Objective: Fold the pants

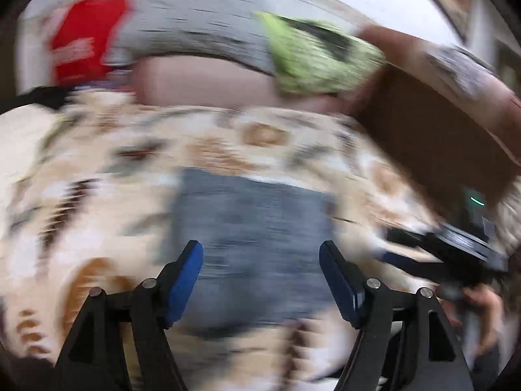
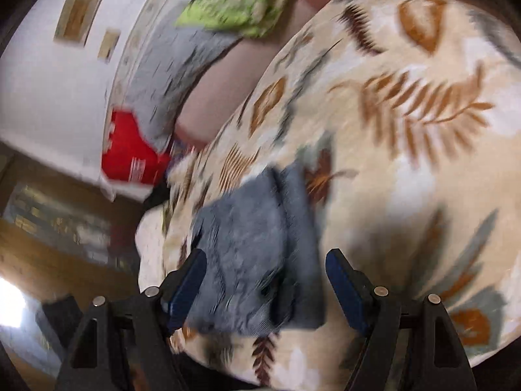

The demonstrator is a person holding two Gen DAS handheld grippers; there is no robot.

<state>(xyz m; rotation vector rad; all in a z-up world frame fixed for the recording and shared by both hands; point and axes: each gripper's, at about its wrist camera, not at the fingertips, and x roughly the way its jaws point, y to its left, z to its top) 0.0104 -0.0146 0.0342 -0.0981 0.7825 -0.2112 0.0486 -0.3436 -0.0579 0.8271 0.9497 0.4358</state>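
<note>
The grey-blue pants (image 1: 250, 238) lie folded in a compact rectangle on the leaf-patterned bedspread (image 1: 97, 169). My left gripper (image 1: 260, 254) is open above the pants, holding nothing. In the right wrist view the folded pants (image 2: 257, 254) lie near the bed's edge, and my right gripper (image 2: 265, 260) is open over them, empty. The right gripper also shows in the left wrist view (image 1: 439, 247) at the right, held by a hand. Both views are motion-blurred.
A green patterned pillow (image 1: 316, 55), a grey pillow (image 1: 202, 29) and a red bag (image 1: 88, 39) lie at the head of the bed. A brown headboard (image 1: 433, 137) is at the right. The bed edge and wooden floor (image 2: 58, 254) are left in the right view.
</note>
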